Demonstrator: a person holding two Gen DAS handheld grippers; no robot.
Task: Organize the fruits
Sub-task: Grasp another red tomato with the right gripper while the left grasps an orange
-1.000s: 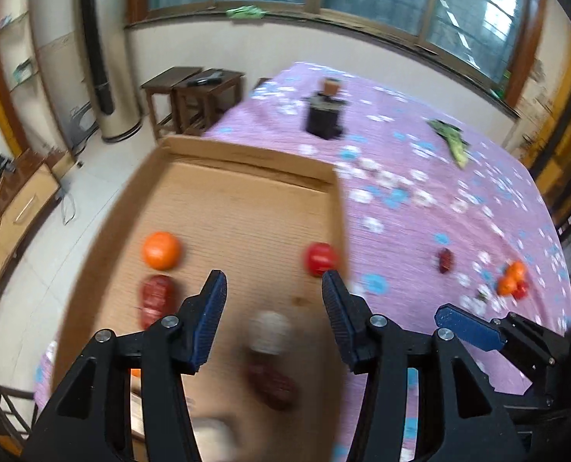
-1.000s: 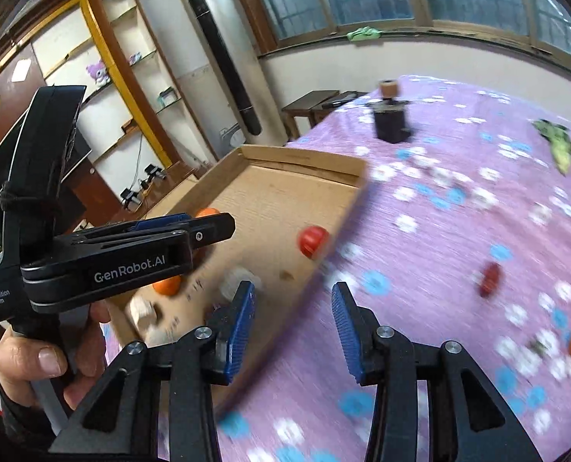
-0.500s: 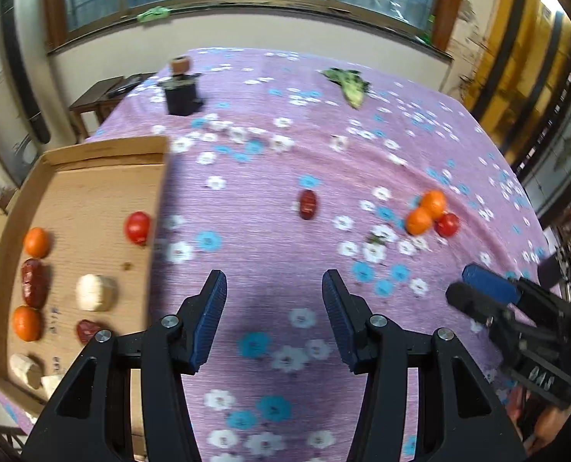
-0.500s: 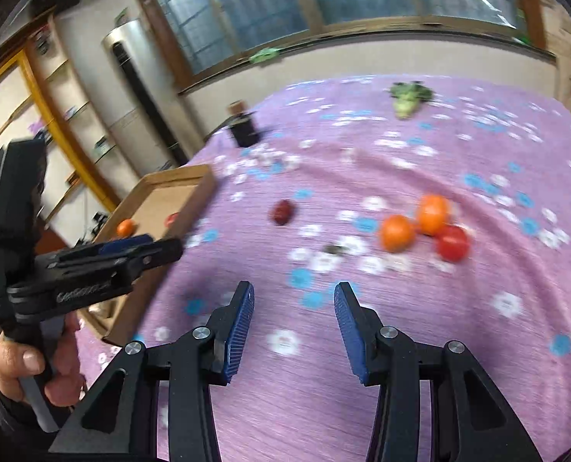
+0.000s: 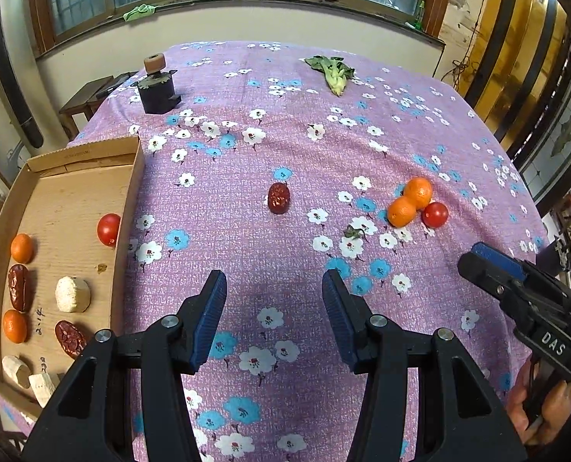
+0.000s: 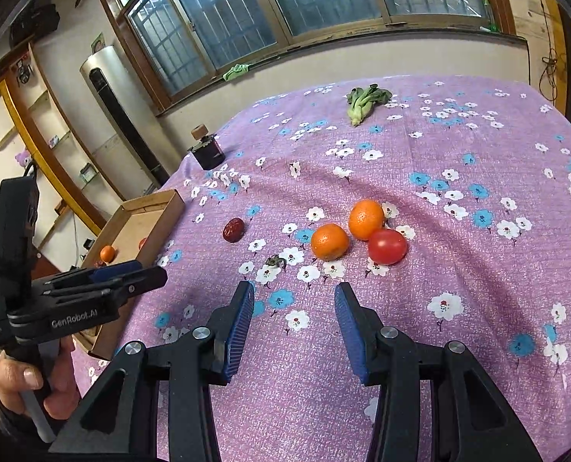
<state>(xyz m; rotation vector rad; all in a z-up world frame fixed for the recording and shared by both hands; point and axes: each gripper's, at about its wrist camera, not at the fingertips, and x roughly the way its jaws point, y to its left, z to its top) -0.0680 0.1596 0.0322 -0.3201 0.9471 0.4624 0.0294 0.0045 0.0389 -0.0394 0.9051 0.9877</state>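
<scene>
The left gripper [image 5: 274,288] is held above the purple flowered cloth [image 5: 293,131], its jaws apart with nothing between them. The right gripper [image 6: 293,300] is likewise held over the cloth with jaws apart and empty; in the left view it is seen at the right edge, gripped by a hand [image 5: 543,412].

A cardboard tray [image 5: 129,192] lies at the left edge of the table. In it are seen a tomato [image 5: 108,229] against the right wall, two oranges [image 5: 22,248] along the left side, two dark red dates [image 5: 19,287], and pale white chunks [image 5: 73,294], one mid-tray and others at the near end.

On the cloth, a loose date [image 5: 278,198] lies ahead of the left gripper, well apart from the tray. Further right, two oranges [image 6: 330,241] and a tomato [image 6: 387,246] are clustered, touching one another, just ahead of the right gripper. A small green stem scrap [image 6: 276,260] lies near the closer orange.

At the far side, a leafy green [image 5: 333,71] is laid on the cloth, and a dark bottle [image 5: 156,90] with a cork-like stopper stands upright far left.
</scene>
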